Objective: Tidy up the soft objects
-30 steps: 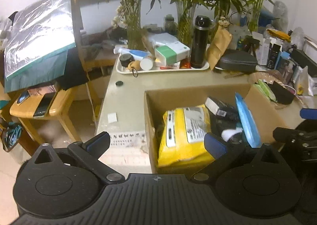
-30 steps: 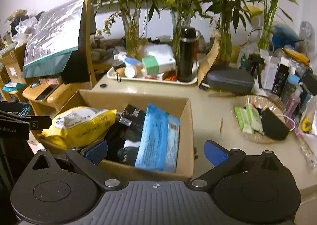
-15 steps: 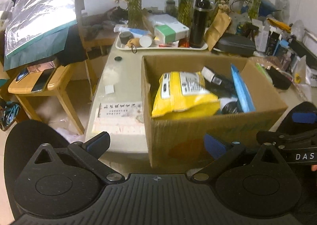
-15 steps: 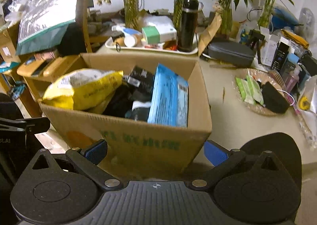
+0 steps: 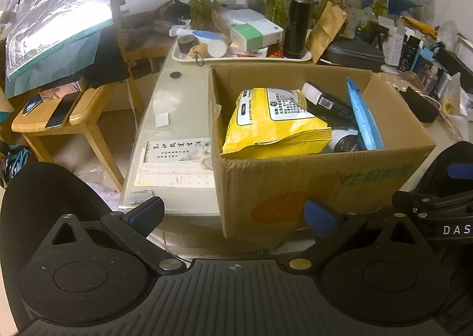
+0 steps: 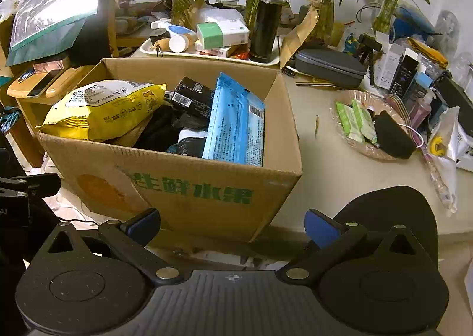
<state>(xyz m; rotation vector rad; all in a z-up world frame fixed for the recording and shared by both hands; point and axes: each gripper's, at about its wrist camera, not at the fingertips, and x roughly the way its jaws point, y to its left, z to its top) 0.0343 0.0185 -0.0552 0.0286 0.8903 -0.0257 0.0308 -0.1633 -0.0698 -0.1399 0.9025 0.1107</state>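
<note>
- Box (image 6: 189, 185): one open cardboard carton at the near edge of the table (image 6: 331, 164), flaps down, so its contents can be reached from above.
- Left gripper (image 5: 233, 213): fingers spread wide and empty, held low in front of the carton's near left corner, apparently poised outside it, not yet reaching in.
- Right gripper (image 6: 232, 223): fingers likewise wide apart, holding nothing, level with the carton's printed front wall.
- Yellow pack (image 5: 275, 120): one soft bag lying atop the load at the left of the carton, tilted over the rim; probably the easiest first pick.
- Blue pack (image 6: 236, 126): one flat soft pack standing on edge against the right wall, propped by its neighbours.
- Black packet (image 6: 192, 95): one, wedged between the two packs; dark items beneath cannot be counted.
- Basket (image 6: 348, 141): one shallow dish, well apart to the right, holding two green packets and a black pouch.
- Tray (image 5: 298, 58): one behind the carton, bearing a black flask (image 5: 298, 28) and small boxes.
</note>
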